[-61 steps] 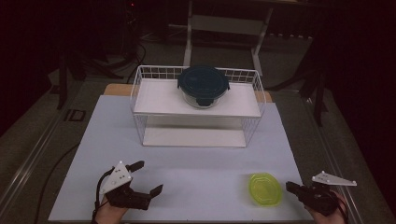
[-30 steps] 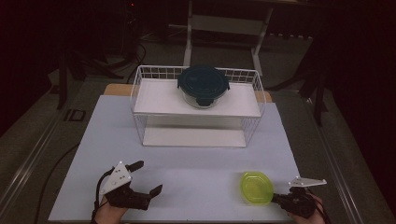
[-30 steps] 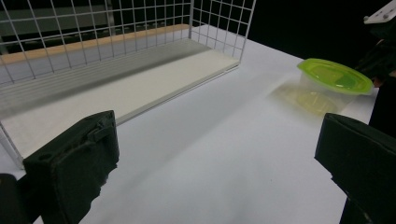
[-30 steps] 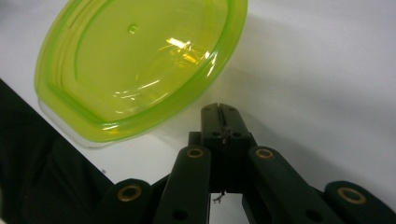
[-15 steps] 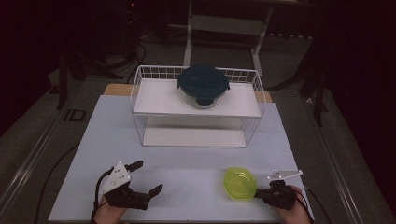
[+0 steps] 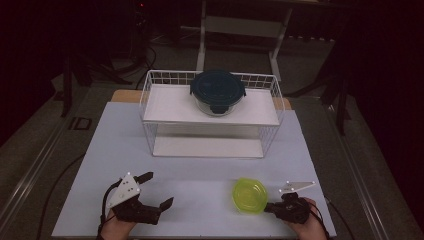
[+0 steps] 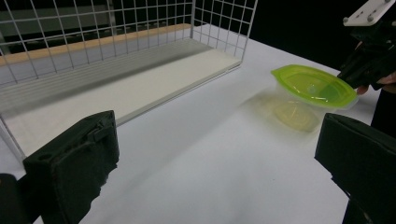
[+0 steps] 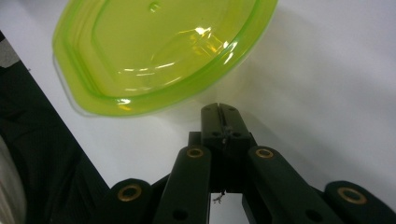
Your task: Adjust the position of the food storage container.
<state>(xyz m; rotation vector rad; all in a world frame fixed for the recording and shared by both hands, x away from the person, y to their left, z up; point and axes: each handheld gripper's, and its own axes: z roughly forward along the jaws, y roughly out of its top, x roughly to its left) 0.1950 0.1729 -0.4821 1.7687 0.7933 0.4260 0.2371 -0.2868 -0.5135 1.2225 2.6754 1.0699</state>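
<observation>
Gripping green lid (image 6: 249, 195) rim, right claw (image 6: 270, 206) clamped; left claw (image 6: 156, 191) wide, empty.

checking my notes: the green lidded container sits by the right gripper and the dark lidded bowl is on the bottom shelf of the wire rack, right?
Not quite. The dark lidded bowl is on the top shelf of the wire rack, as the high view shows. The green lidded container does sit by the right gripper.
</observation>
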